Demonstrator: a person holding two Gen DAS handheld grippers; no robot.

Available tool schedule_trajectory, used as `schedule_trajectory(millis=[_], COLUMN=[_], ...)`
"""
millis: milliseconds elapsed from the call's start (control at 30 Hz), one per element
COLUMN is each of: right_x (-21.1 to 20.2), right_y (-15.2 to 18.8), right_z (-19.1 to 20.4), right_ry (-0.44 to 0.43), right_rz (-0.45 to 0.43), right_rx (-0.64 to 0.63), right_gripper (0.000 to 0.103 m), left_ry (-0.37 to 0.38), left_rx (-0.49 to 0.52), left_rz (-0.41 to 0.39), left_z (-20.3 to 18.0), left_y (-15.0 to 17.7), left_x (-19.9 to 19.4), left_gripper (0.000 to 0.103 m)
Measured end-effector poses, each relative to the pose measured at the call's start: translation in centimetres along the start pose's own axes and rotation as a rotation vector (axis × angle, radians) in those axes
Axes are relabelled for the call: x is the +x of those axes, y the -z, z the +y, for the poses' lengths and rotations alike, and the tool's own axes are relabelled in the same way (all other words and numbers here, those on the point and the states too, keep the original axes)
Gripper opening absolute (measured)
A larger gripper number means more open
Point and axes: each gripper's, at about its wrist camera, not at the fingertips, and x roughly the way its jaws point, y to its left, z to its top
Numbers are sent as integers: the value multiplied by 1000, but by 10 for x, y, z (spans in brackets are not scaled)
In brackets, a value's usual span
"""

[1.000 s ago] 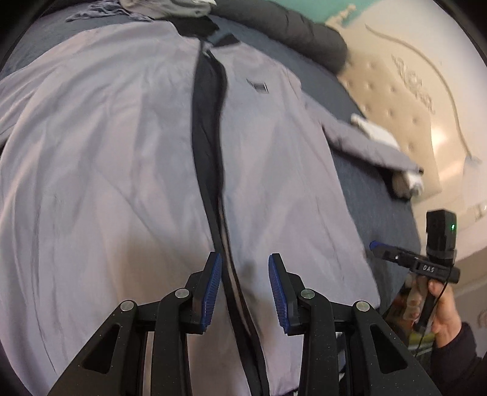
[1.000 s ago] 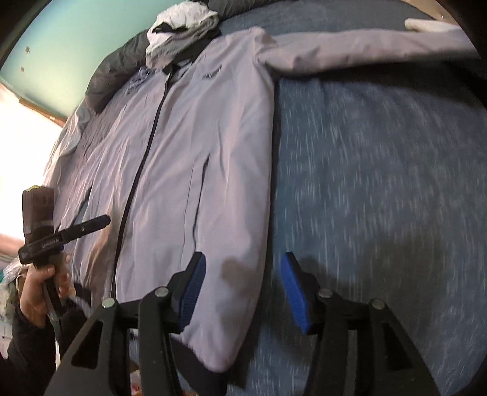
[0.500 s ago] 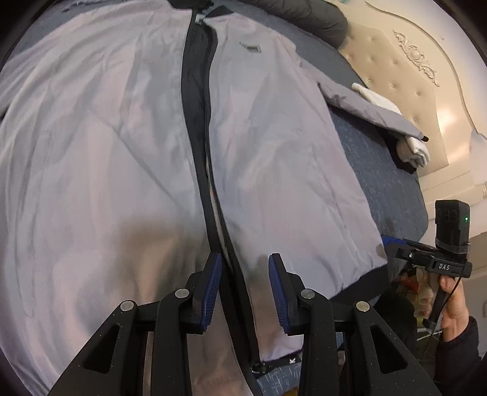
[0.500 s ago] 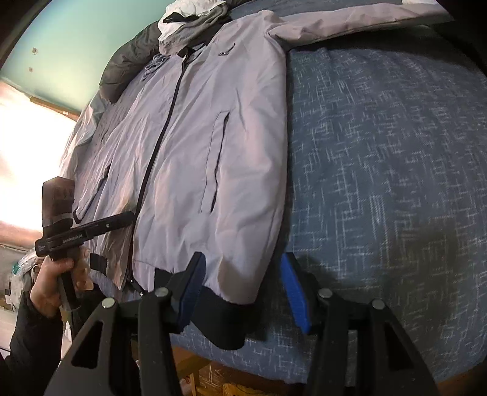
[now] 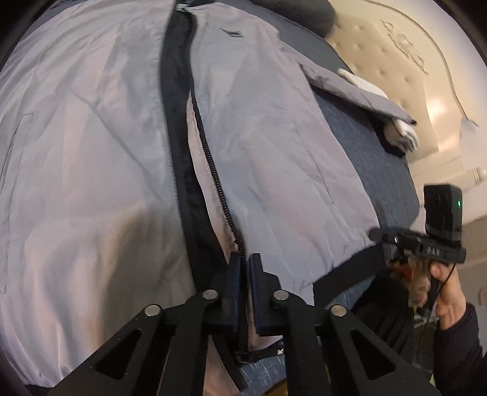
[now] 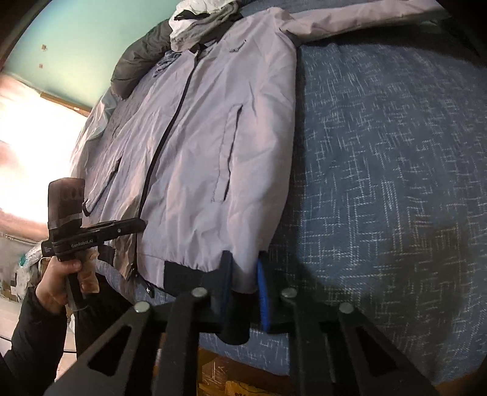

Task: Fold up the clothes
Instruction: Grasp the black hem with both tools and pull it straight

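Fingers of left gripper (image 5: 243, 268) are pinched nearly together on the zipper edge (image 5: 223, 201) of the grey jacket (image 5: 274, 170) just above its hem, while right gripper (image 6: 243, 274) clamps the jacket's hem corner (image 6: 240, 274) w/ blue pads (image 6: 261, 292) close on the fabric. Jacket lies flat, front up & part unzipped, on the blue bedspread (image 6: 380, 152), one sleeve (image 5: 359, 91) stretched toward the padded headboard (image 5: 395, 45), w/ a pile of clothes (image 6: 201, 27) by the collar.
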Motion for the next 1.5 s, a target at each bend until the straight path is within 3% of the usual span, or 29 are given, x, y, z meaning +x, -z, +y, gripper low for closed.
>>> schedule_trajectory(millis=[167, 400, 500, 600, 733, 833, 1000, 1200, 1367, 1400, 1433, 1500], right_x=[-2, 2, 0, -2, -5, -6, -7, -4, -2, -2, -3, -6], right_y=[7, 12, 11, 9, 9, 9, 8, 7, 7, 7, 7, 7], right_z=[1, -1, -2, -3, 0, 0, -4, -1, 3, 3, 3, 5], right_ry=[20, 45, 36, 28, 25, 26, 13, 15, 16, 16, 18, 26], right_rz=[17, 36, 27, 22, 20, 20, 20, 27, 28, 26, 25, 22], right_rx=[-18, -20, -12, -8, -17, -21, 0, 18, 11, 8, 4, -9], right_gripper=[11, 11, 11, 11, 12, 12, 14, 15, 15, 15, 14, 12], left_ry=[-21, -33, -4, -24, -86, -183, -222, -172, -136, -137, -138, -139], left_rx=[49, 4, -27, -35, -103, -157, -265, -314, -293, -283, -273, -252], left_rz=[11, 66, 35, -14, -64, -72, -79, -59, -37, -35, -33, -29], left_z=[-15, -3, 5, 15, 61, 103, 162, 188, 185, 182, 179, 173], left_y=[2, 13, 14, 12, 16, 25, 51, 73, 77, 77, 77, 76], left_x=[-11, 8, -6, -39, -94, -126, -156, -151, -138, -138, -138, -138], left_gripper=[5, 6, 10, 12, 33, 33, 42, 42, 42, 34, 18, 15])
